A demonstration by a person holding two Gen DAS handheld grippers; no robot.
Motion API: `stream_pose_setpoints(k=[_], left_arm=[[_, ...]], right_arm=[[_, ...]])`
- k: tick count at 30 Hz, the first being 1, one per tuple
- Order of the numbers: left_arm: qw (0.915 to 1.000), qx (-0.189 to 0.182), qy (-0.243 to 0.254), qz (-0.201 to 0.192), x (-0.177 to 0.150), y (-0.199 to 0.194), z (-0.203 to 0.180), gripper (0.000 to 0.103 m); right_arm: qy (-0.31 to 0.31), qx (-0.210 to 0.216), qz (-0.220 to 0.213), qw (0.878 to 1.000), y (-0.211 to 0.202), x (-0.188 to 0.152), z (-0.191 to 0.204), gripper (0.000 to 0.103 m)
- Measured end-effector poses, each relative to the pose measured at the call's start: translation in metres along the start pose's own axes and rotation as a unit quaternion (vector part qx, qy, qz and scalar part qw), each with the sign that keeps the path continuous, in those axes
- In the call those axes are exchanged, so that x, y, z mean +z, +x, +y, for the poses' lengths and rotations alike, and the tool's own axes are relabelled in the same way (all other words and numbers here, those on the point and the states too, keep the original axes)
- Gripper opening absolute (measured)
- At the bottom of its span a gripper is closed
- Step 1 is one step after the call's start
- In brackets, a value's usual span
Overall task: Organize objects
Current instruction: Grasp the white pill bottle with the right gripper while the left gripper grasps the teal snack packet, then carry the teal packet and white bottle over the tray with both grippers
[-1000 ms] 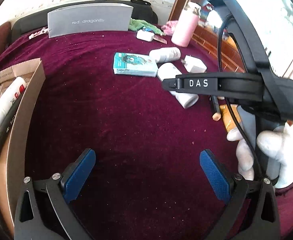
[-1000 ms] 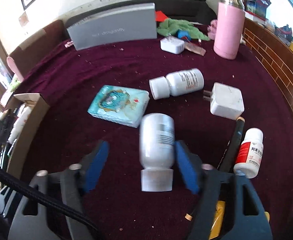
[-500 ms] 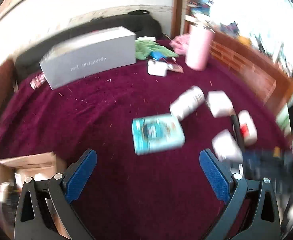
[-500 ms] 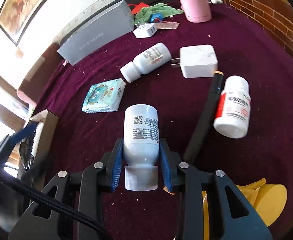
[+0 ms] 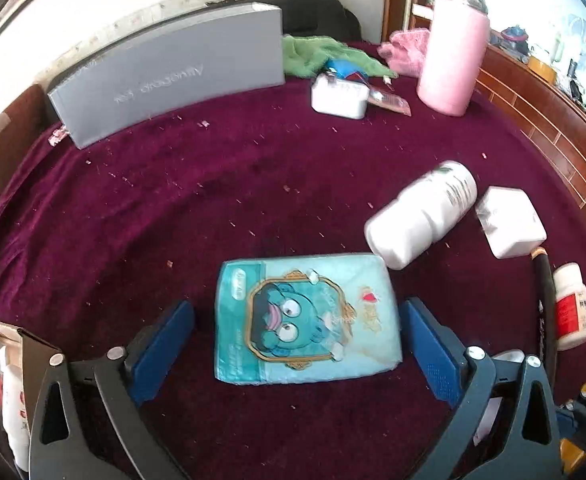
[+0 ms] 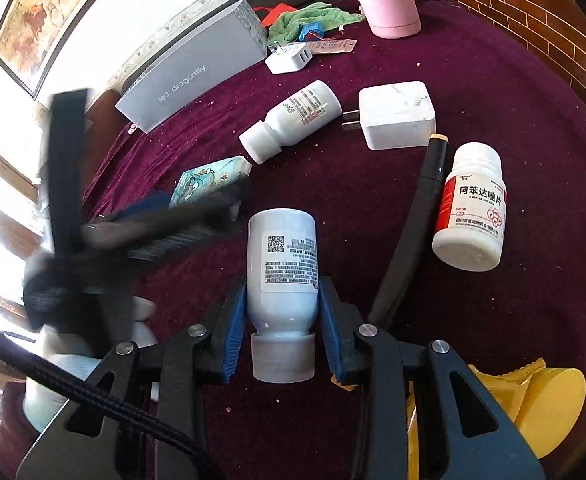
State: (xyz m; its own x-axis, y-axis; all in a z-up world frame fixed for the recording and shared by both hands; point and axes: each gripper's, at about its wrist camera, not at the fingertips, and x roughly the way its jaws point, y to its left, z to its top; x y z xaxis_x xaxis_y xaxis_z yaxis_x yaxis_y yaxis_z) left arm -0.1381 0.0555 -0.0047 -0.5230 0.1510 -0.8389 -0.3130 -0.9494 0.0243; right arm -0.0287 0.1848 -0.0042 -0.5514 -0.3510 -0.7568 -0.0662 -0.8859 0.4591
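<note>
My right gripper (image 6: 281, 320) is shut on a white pill bottle (image 6: 283, 268), cap toward me, held over the maroon cloth. My left gripper (image 5: 299, 340) is open, its blue pads on either side of a teal tissue pack (image 5: 307, 320) that lies flat on the cloth; I cannot tell whether the pads touch it. In the right wrist view the left gripper shows blurred over the pack (image 6: 209, 180). A second white bottle (image 5: 421, 216) (image 6: 289, 120) lies beside the pack. A red-labelled bottle (image 6: 471, 208) (image 5: 571, 308) lies at the right.
A white charger (image 6: 399, 114) and a black marker (image 6: 413, 232) lie between the bottles. A grey box (image 5: 173, 76), a pink flask (image 5: 453, 56), a small charger (image 5: 339, 96) and green cloth (image 5: 317, 56) stand at the back. A cardboard box (image 5: 9, 344) is at the left. Yellow packets (image 6: 549, 400) lie near right.
My right gripper has closed on the white bottle and lifted it. My left gripper has swung from the cardboard box over to the tissue pack and now straddles it.
</note>
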Motion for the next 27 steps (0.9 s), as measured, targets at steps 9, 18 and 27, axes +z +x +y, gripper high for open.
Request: stream_pose_setpoints(k=[9, 18, 27], left_arm=[[0.9988, -0.046, -0.018, -0.005, -0.018, -0.031, 0.023, 0.066], [0.9950, -0.075, -0.055, -0.035, -0.073, -0.106, 0.054, 0.066], [0.9919, -0.067, -0.089, -0.061, -0.136, -0.156, 0.091, 0.067]], right_arm=[[0.000, 0.001, -0.005, 1.000, 0.002, 0.000, 0.000, 0.032], [-0.006, -0.002, -0.011, 1.000, 0.003, 0.000, 0.000, 0.032], [-0.051, -0.042, -0.032, 0.997, 0.007, -0.003, 0.013, 0.032]])
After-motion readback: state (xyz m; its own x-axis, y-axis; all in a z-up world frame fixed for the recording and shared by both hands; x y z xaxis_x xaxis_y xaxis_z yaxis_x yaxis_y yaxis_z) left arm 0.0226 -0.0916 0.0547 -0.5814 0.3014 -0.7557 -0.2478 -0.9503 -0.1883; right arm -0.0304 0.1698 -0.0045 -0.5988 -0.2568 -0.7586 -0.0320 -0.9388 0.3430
